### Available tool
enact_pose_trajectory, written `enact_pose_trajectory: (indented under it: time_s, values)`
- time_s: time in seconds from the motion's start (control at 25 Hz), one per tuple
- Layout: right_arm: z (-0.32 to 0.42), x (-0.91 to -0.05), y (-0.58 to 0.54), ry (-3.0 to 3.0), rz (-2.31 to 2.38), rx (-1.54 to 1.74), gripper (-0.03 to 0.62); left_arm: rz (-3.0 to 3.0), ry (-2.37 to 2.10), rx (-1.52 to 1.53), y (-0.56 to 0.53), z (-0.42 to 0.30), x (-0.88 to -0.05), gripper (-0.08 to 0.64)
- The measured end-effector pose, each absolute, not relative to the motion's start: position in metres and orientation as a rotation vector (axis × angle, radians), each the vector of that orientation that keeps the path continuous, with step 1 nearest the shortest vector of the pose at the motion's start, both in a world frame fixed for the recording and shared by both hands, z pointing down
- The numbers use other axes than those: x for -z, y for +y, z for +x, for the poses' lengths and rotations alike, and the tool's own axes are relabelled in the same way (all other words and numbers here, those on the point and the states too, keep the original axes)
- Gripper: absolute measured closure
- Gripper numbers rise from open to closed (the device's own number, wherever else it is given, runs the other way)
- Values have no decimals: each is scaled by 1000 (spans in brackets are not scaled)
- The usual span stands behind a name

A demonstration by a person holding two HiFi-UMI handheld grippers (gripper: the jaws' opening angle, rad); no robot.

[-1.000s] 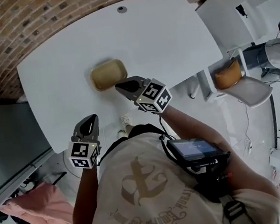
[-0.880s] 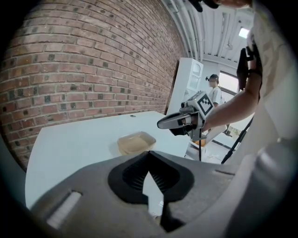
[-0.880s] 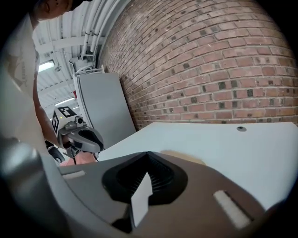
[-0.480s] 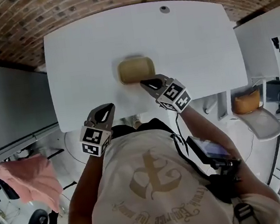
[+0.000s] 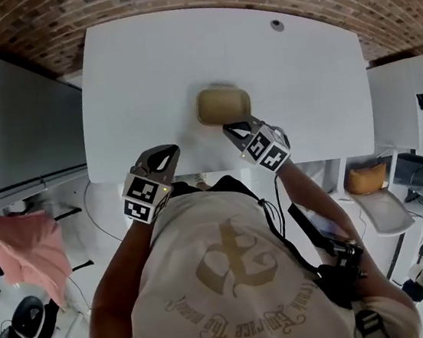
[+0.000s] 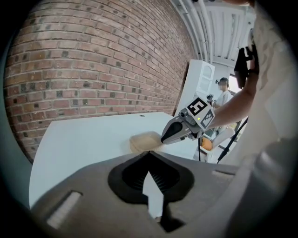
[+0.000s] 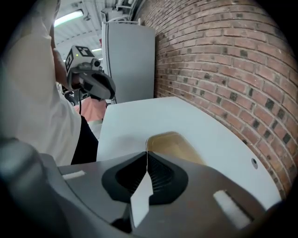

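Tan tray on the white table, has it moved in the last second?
No. In the head view the tan tray keeps its spot on the white table, same gap to the small round hole and to the near edge.

Cream T-shirt (image 5: 235, 292), tan emblem and script print; black strap (image 5: 301, 234), black device (image 5: 336, 264); grey left claw (image 5: 165, 153) and right claw (image 5: 231, 129), each bearing black-and-white marker cube

The head view looked steeply down from above the person onto the white table (image 5: 145, 72). Each gripper view sat low behind its own jaws (very near them), facing across the table; all three shared the tan tray (image 5: 222, 105) near mid-frame.
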State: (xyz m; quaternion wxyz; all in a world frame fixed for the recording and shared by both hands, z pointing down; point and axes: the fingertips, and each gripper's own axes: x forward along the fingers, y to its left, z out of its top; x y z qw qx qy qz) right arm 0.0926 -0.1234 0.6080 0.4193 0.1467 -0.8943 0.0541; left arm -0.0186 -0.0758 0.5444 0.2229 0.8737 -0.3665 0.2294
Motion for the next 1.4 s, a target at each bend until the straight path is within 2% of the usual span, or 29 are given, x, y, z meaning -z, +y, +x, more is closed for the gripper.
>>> enact_pose_trajectory:
  time_s: [0.64, 1.4]
  values:
    - [92, -643, -127, -1925, 194, 45, 526, 2407, -999, -552, -89, -43, -549, 557]
    - [94, -645, -133, -1817, 275, 80, 563, 2442, -935, -572, -98, -62, -551, 557]
